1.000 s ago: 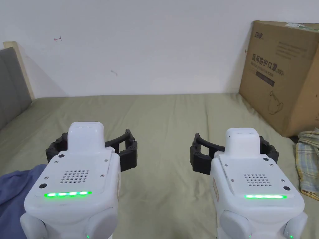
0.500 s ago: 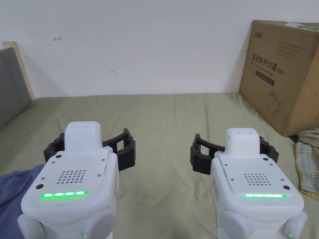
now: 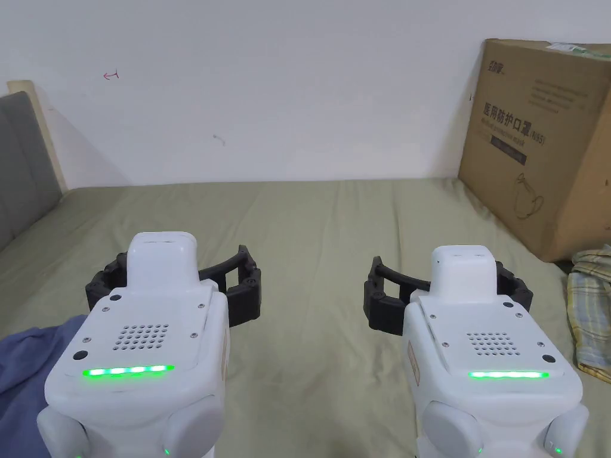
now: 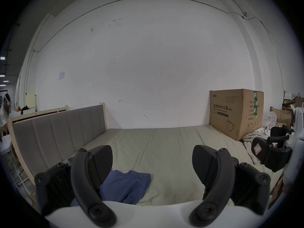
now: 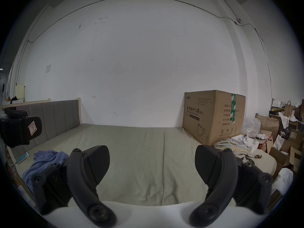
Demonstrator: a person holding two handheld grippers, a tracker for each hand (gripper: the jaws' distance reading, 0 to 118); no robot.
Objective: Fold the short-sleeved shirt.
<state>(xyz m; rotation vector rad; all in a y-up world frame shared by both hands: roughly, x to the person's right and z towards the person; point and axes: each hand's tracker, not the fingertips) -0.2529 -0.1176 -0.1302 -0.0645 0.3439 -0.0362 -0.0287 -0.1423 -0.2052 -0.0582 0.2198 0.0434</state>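
Observation:
A crumpled blue garment (image 3: pixel 27 364) lies on the bed's near left, below and left of my left gripper (image 3: pixel 176 271). It also lies under that gripper's jaws in the left gripper view (image 4: pixel 128 186) and at the left in the right gripper view (image 5: pixel 46 158). A plaid garment (image 3: pixel 588 310) is bunched at the bed's right edge, right of my right gripper (image 3: pixel 449 274). Both grippers hover side by side over the sheet. Each is open with nothing between its jaws (image 4: pixel 152 162) (image 5: pixel 152 162).
The bed has an olive-green sheet (image 3: pixel 310 238) and a grey padded headboard (image 3: pixel 18 167) on the left. A large cardboard box (image 3: pixel 537 143) stands at the back right against the white wall. Boxes and bags (image 5: pixel 283 132) crowd the floor beyond the bed's right side.
The left gripper swayed slightly left and came back. Nothing else differs.

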